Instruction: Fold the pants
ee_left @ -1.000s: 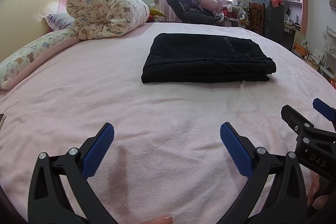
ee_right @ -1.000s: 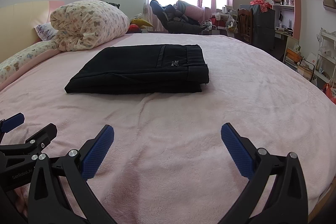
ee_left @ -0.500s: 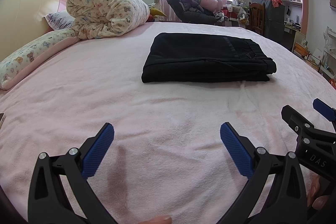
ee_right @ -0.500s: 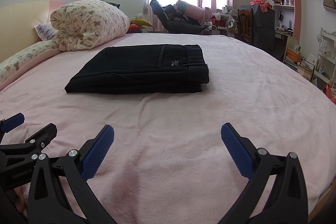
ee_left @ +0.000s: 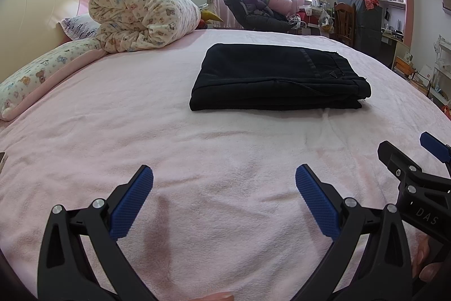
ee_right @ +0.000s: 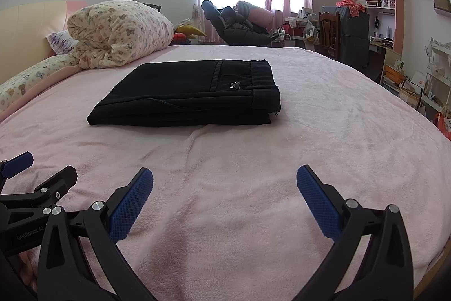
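**Mei:** Pants first, from the left wrist view: the black cloth pants (ee_left: 279, 78), folded into a flat rectangle, lie in the middle of the pink fleece bedspread (ee_left: 141, 114), well apart from both tools. The left gripper (ee_left: 224, 200) hovers low over bare fleece with its blue ribbed pads spread wide and nothing between them.

**Jun:** I'd guess it is held back there because the folding looks finished. The layers sit square, with the waistband end toward the right.

**Mei:** At the right edge of that view is the right gripper (ee_left: 422, 177), close beside the left one, but too little of it shows there to read its opening. The rolled bear-print quilt (ee_left: 141, 16) sits far off by the headboard, out of the way.

**Jun:** Now the right wrist view. The same pants (ee_right: 186, 98) are ahead and slightly left, with a small pale label on the top layer. The right gripper (ee_right: 224, 200) is also wide, gripping nothing, above the fleece.

**Mei:** The left gripper pokes in at the lower left. Both are parked side by side near the bed's near edge, likely so the bundle stays undisturbed.
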